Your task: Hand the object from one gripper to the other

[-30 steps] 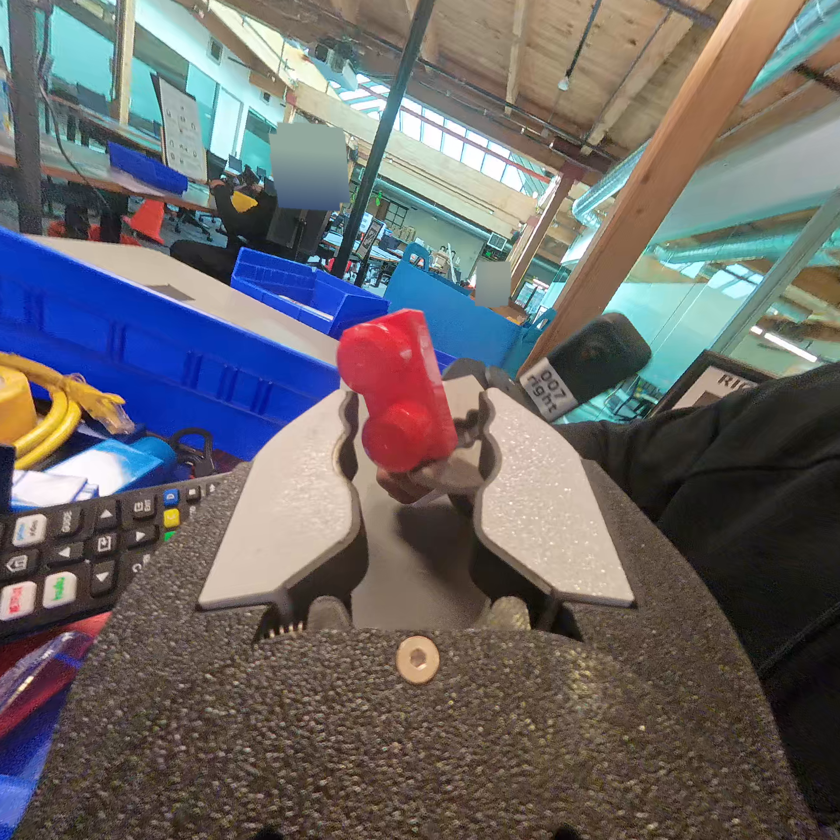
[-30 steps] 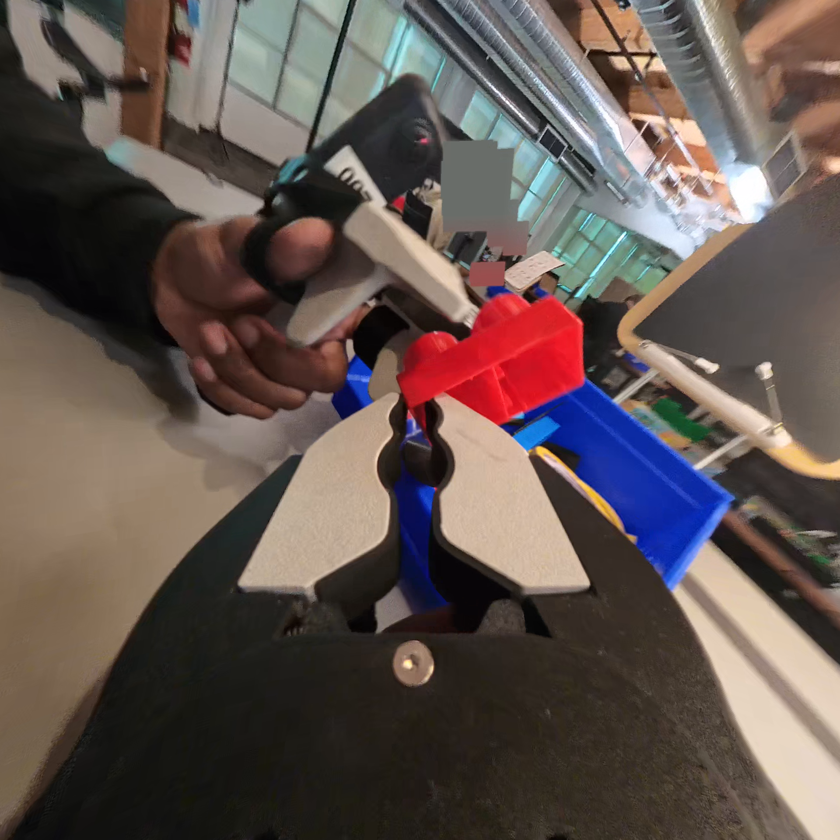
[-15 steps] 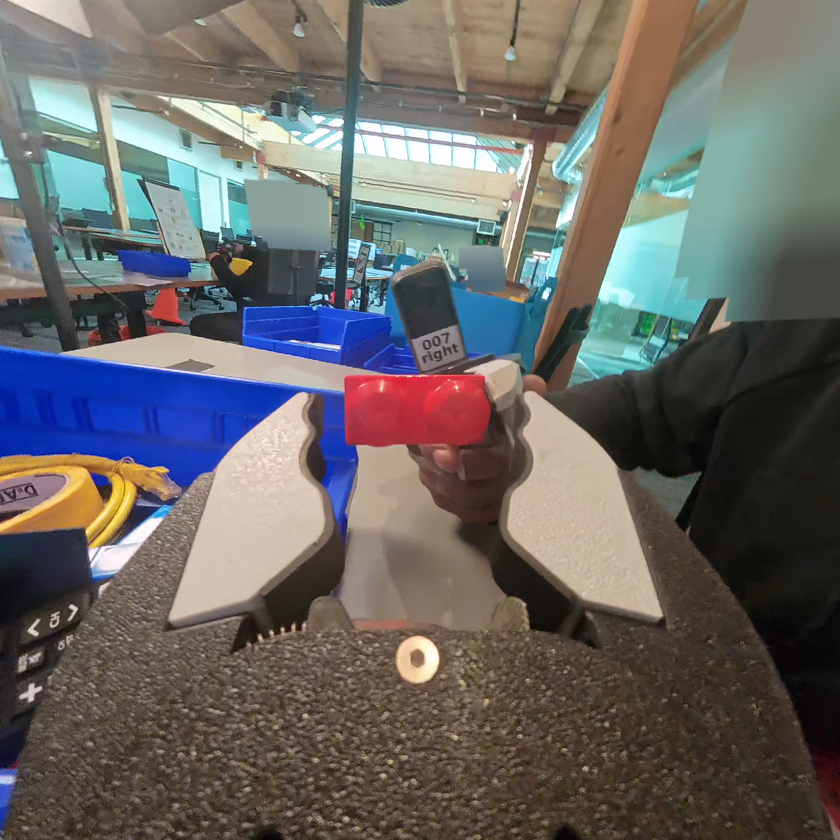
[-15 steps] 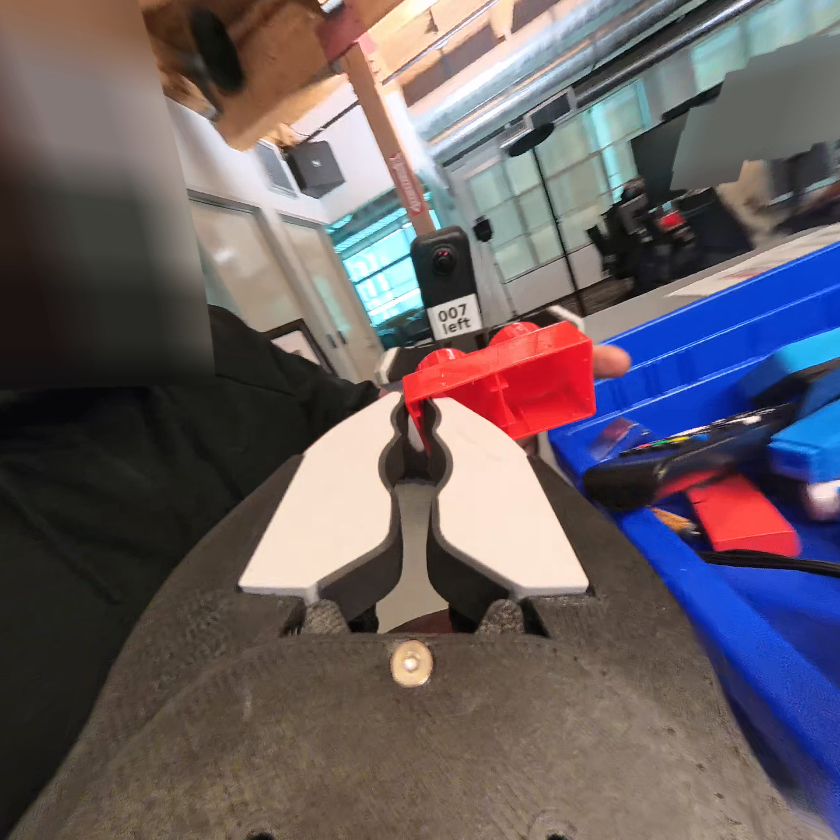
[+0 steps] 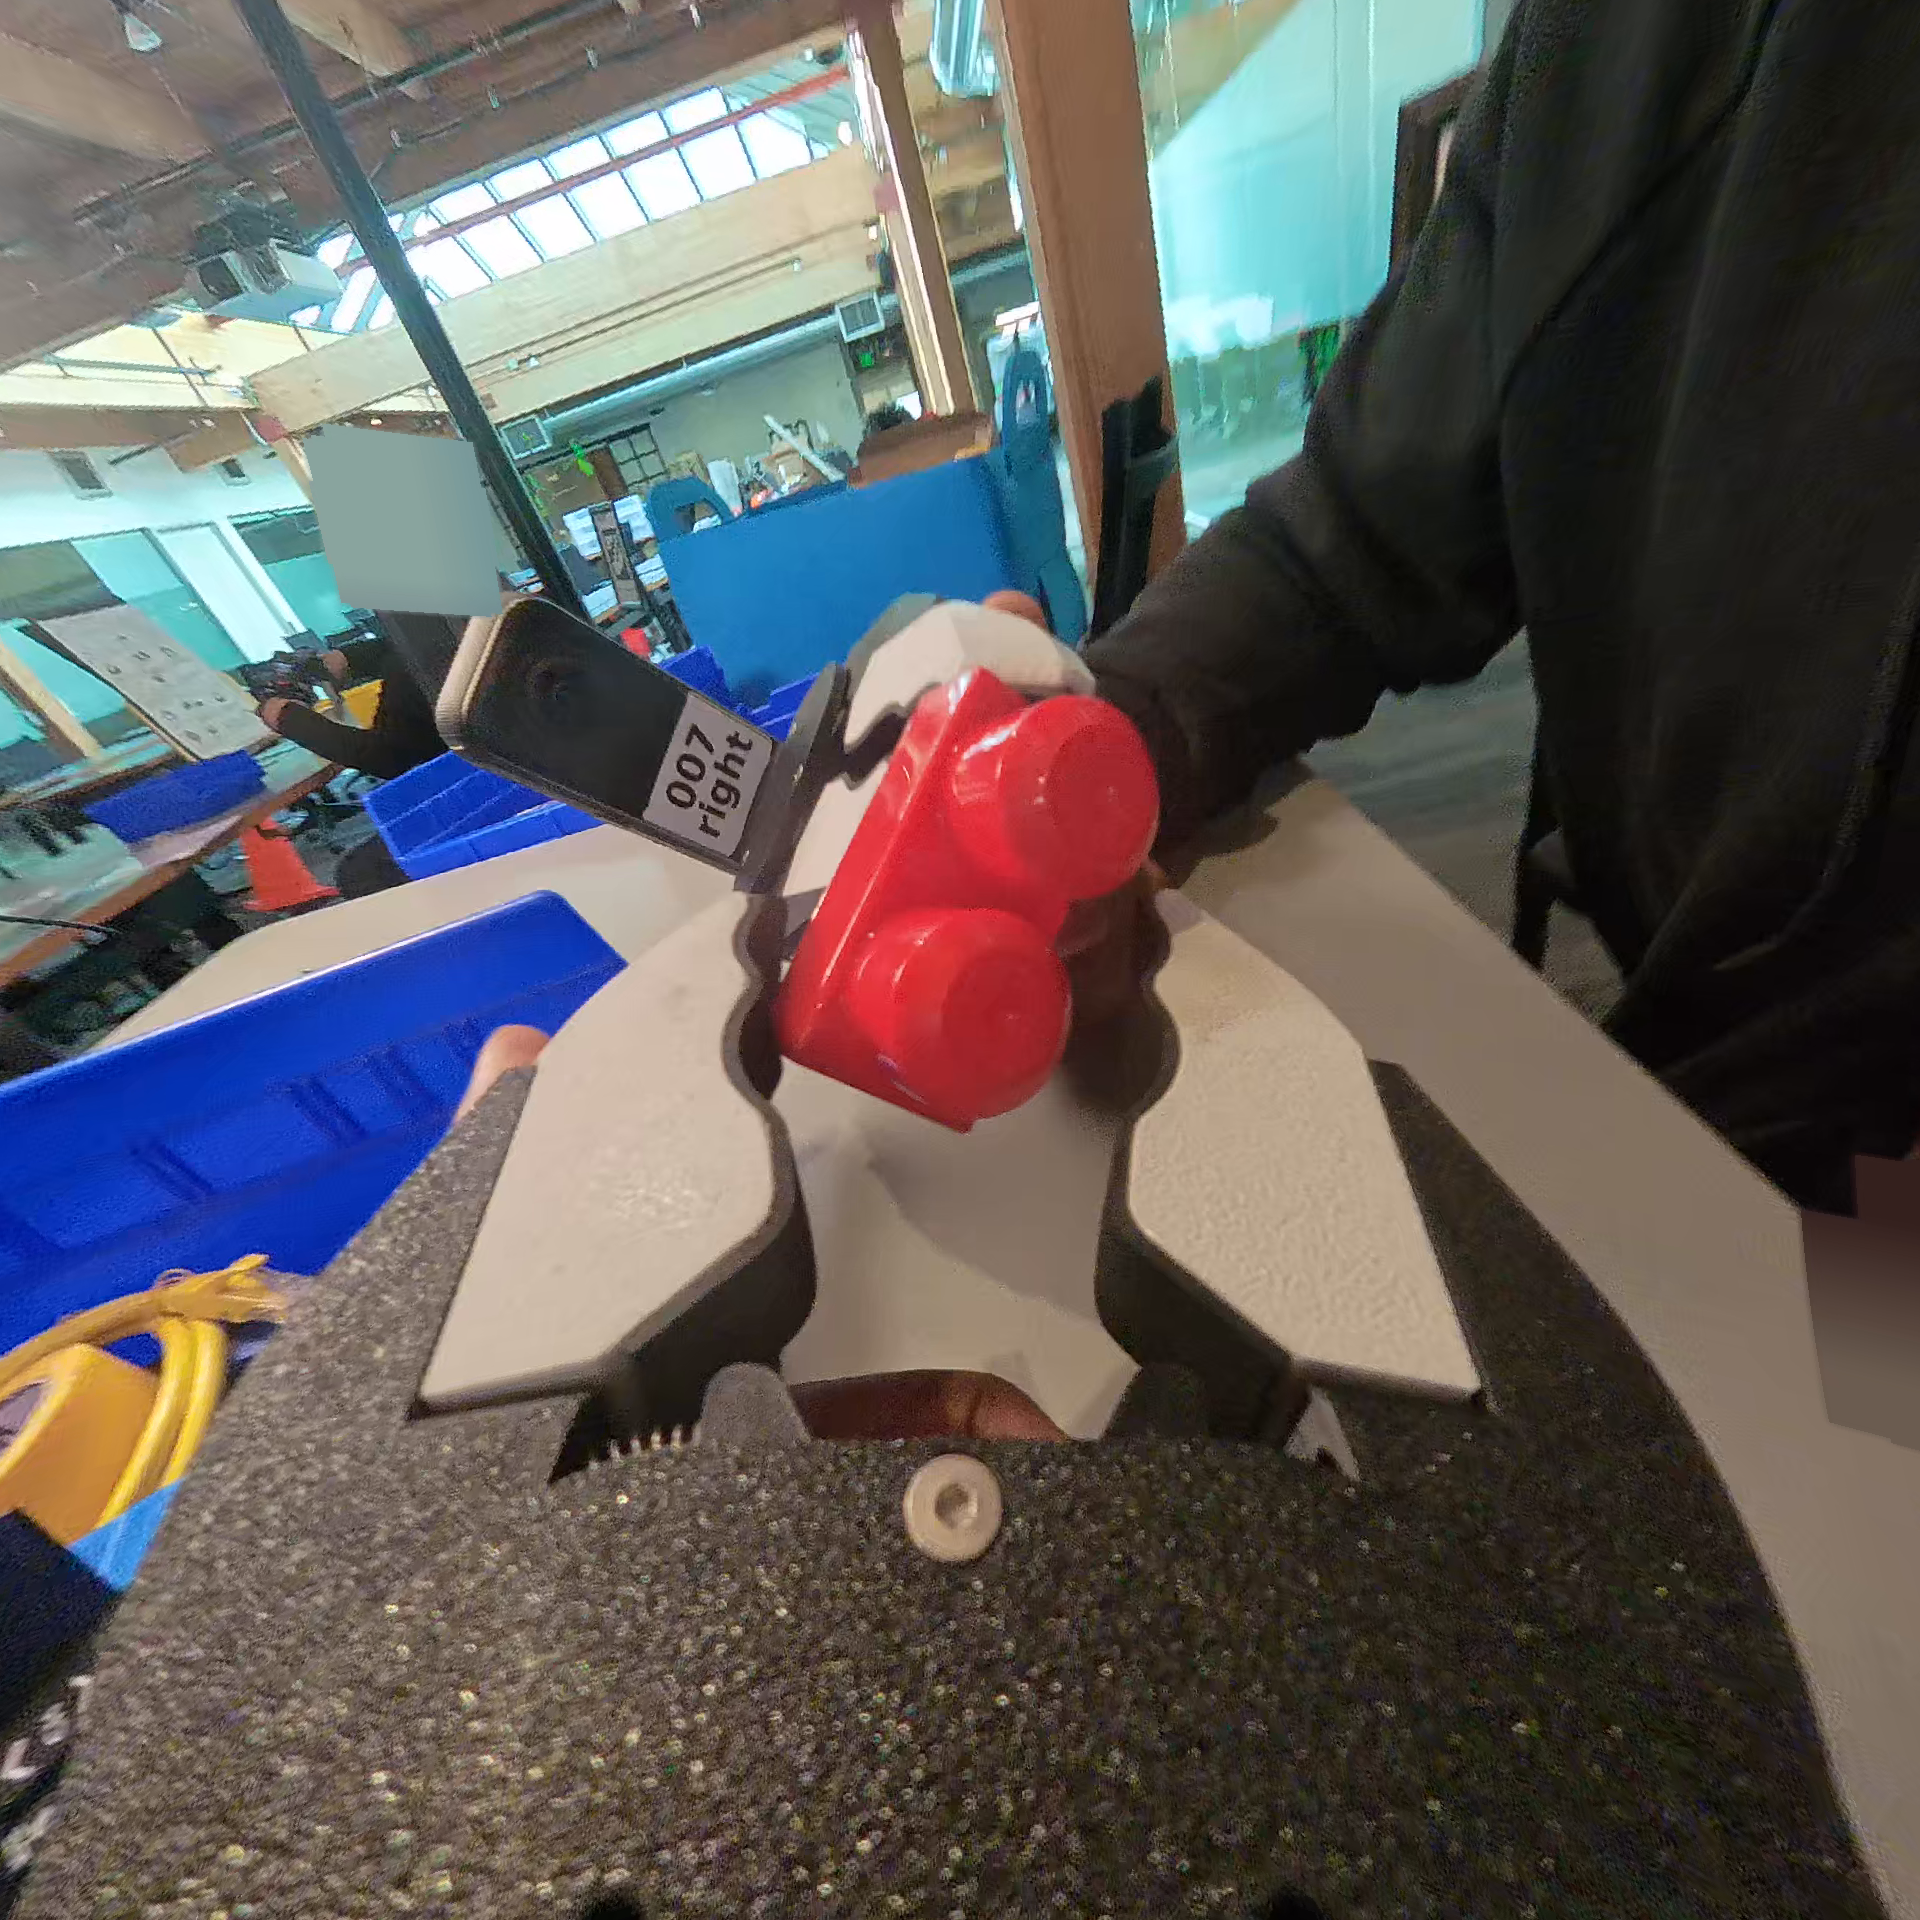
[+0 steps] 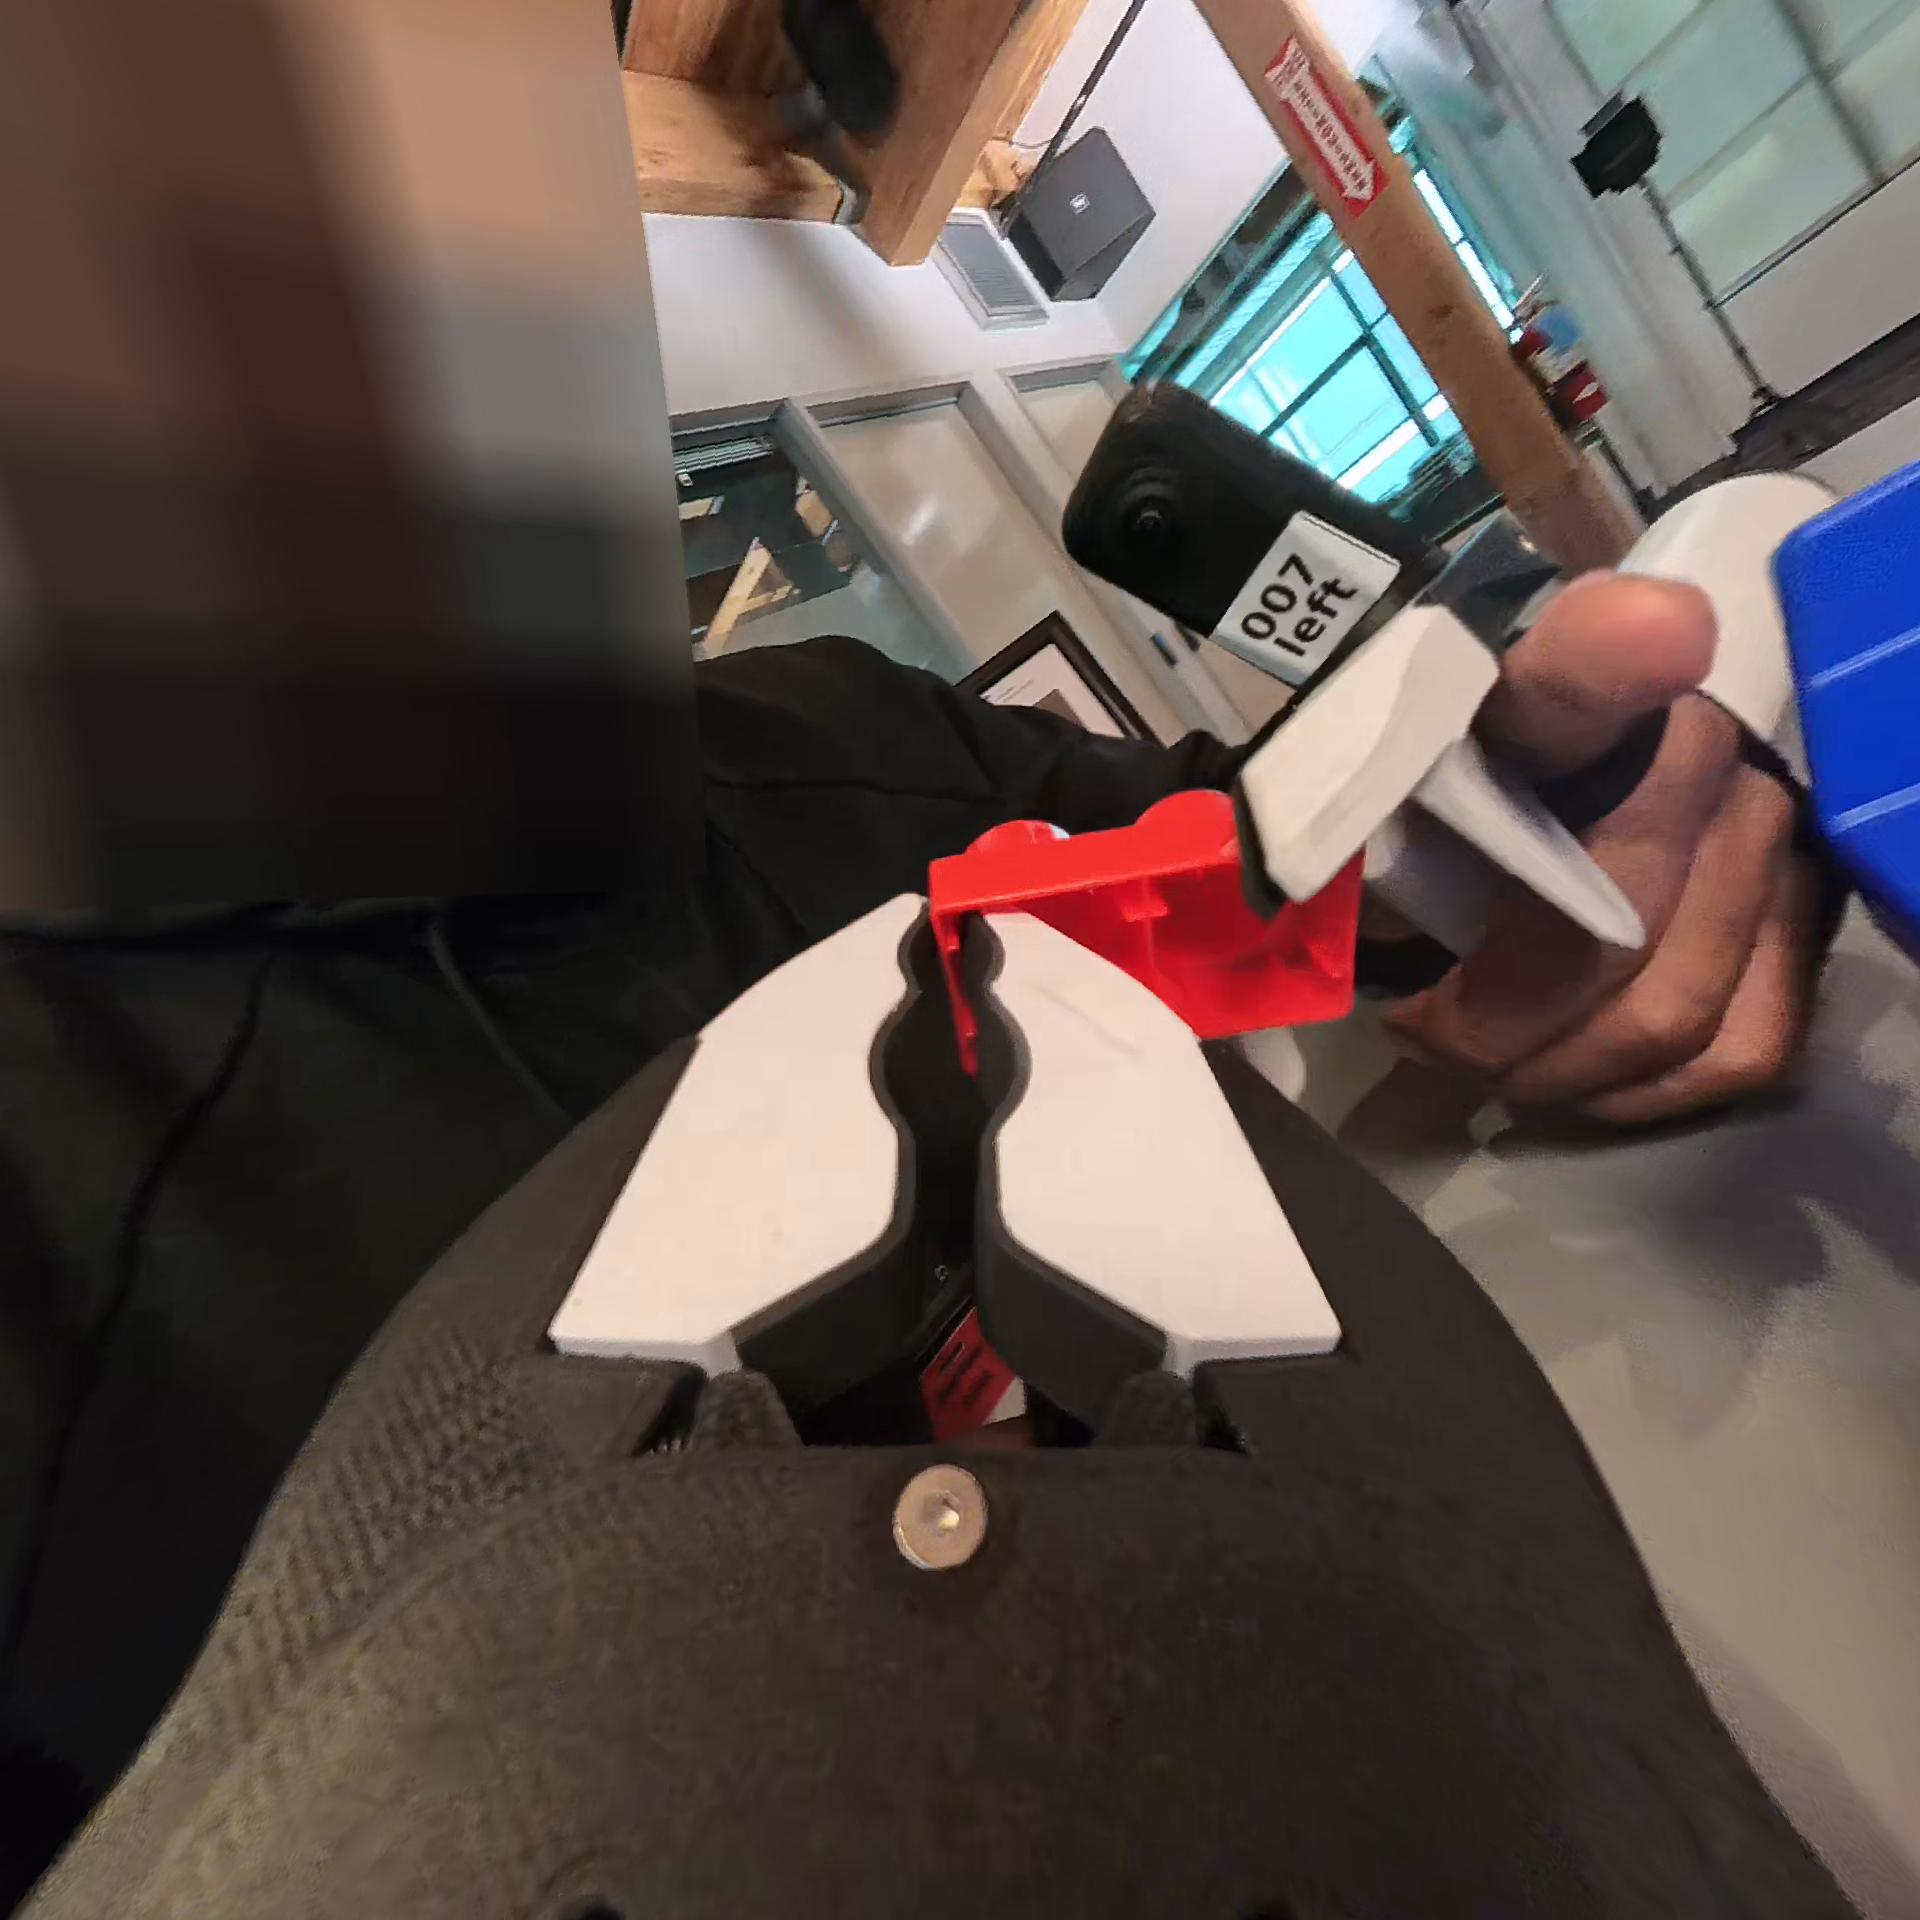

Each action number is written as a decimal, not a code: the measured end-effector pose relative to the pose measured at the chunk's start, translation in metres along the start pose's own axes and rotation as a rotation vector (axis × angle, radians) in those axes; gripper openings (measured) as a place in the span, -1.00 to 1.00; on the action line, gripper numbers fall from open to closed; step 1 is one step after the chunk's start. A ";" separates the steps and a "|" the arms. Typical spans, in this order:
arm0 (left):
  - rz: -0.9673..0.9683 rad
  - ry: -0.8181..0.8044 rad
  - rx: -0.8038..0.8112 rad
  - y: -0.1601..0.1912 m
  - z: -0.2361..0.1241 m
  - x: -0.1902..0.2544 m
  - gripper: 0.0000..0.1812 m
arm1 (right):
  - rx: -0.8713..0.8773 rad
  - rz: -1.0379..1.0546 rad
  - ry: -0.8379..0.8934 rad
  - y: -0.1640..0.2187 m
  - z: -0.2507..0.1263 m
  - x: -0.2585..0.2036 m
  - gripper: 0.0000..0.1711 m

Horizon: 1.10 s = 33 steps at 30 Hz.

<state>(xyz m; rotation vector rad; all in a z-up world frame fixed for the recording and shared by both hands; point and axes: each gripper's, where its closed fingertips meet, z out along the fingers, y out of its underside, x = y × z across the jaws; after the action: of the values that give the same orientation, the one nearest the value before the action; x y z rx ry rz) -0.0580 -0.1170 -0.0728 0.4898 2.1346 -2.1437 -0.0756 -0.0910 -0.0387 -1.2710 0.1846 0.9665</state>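
A large open workshop or lab space is showing here: exposed timber beams [image 5: 623,301] and skylights are running overhead, blue parts bins [image 5: 260,1081] are sitting along the grey tabletop's [image 5: 1455,1039] left edge, and glass partitions [image 6: 1299,395] and further workbenches [image 5: 94,883] are standing behind.

The red brick [image 5: 961,914] fills the gap between the left gripper's [image 5: 956,997] spread jaws. The right gripper [image 6: 951,977], its jaws clamped on the brick's wall, blocks the way ahead. A blue bin [image 5: 281,1081] walls off the left; the grey tabletop [image 5: 1558,1122] to the right lies open up to the black sleeve [image 5: 1351,582].
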 end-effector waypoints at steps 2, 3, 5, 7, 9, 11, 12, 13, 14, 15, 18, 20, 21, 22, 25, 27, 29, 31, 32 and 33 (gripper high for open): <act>0.078 -0.037 -0.051 0.008 0.001 -0.002 -0.37 | -0.013 0.005 0.001 0.002 0.000 0.001 -0.96; 0.104 -0.057 -0.063 0.009 0.001 -0.004 -0.39 | -0.015 -0.001 0.012 0.002 -0.001 0.002 -0.95; 0.110 -0.095 -0.098 0.013 0.001 -0.010 -0.42 | 0.004 -0.015 0.056 -0.003 -0.006 0.007 -0.94; 0.085 -0.136 -0.129 0.016 -0.002 -0.020 -0.42 | 0.018 -0.060 0.132 -0.010 -0.012 0.014 -0.92; 0.024 -0.174 -0.139 0.016 -0.006 -0.030 -0.43 | 0.031 -0.136 0.245 -0.018 -0.022 0.023 -0.88; -0.063 -0.212 -0.149 0.017 -0.009 -0.040 -0.43 | 0.028 -0.253 0.388 -0.027 -0.034 0.032 -0.79; -0.104 -0.226 -0.151 0.017 -0.010 -0.044 -0.43 | 0.019 -0.327 0.462 -0.031 -0.040 0.035 -0.75; -0.143 -0.239 -0.157 0.018 -0.010 -0.046 -0.43 | 0.008 -0.401 0.531 -0.035 -0.045 0.037 -0.70; -0.179 -0.245 -0.168 0.020 -0.011 -0.048 -0.43 | -0.011 -0.482 0.599 -0.039 -0.050 0.039 -0.69; -0.213 -0.252 -0.181 0.022 -0.011 -0.049 -0.43 | -0.043 -0.578 0.667 -0.041 -0.053 0.040 -0.65; -0.308 -0.275 -0.247 0.033 -0.012 -0.053 -0.43 | -0.212 -0.912 0.859 -0.040 -0.063 0.043 -0.54; -0.339 -0.306 -0.283 0.038 -0.015 -0.057 -0.43 | -0.331 -1.100 0.948 -0.038 -0.065 0.045 -0.46; -0.344 -0.319 -0.304 0.041 -0.016 -0.059 -0.43 | -0.385 -1.179 0.978 -0.036 -0.065 0.046 -0.44; -0.343 -0.325 -0.328 0.044 -0.016 -0.059 -0.43 | -0.433 -1.246 0.996 -0.033 -0.063 0.046 -0.43; -0.314 -0.324 -0.390 0.050 -0.016 -0.056 -0.43 | -0.542 -1.374 1.029 -0.026 -0.057 0.051 -0.44; -0.305 -0.315 -0.421 0.052 -0.015 -0.053 -0.43 | -0.607 -1.380 1.025 -0.019 -0.056 0.058 -0.47; -0.298 -0.308 -0.450 0.054 -0.015 -0.051 -0.43 | -0.608 -1.392 1.014 -0.017 -0.054 0.058 -0.49; -0.279 -0.293 -0.473 0.055 -0.015 -0.048 -0.43 | -0.590 -1.384 0.994 -0.018 -0.050 0.055 -0.51; -0.271 -0.287 -0.486 0.056 -0.015 -0.047 -0.42 | -0.584 -1.385 0.988 -0.019 -0.049 0.054 -0.51; -0.267 -0.275 -0.503 0.058 -0.014 -0.044 -0.43 | -0.585 -1.389 0.987 -0.020 -0.048 0.053 -0.52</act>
<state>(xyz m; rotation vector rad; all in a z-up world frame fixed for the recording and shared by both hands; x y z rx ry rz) 0.0024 -0.1119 -0.1157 -0.1309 2.5450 -1.5525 -0.0111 -0.1047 -0.0724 -1.8424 -0.2520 -0.8995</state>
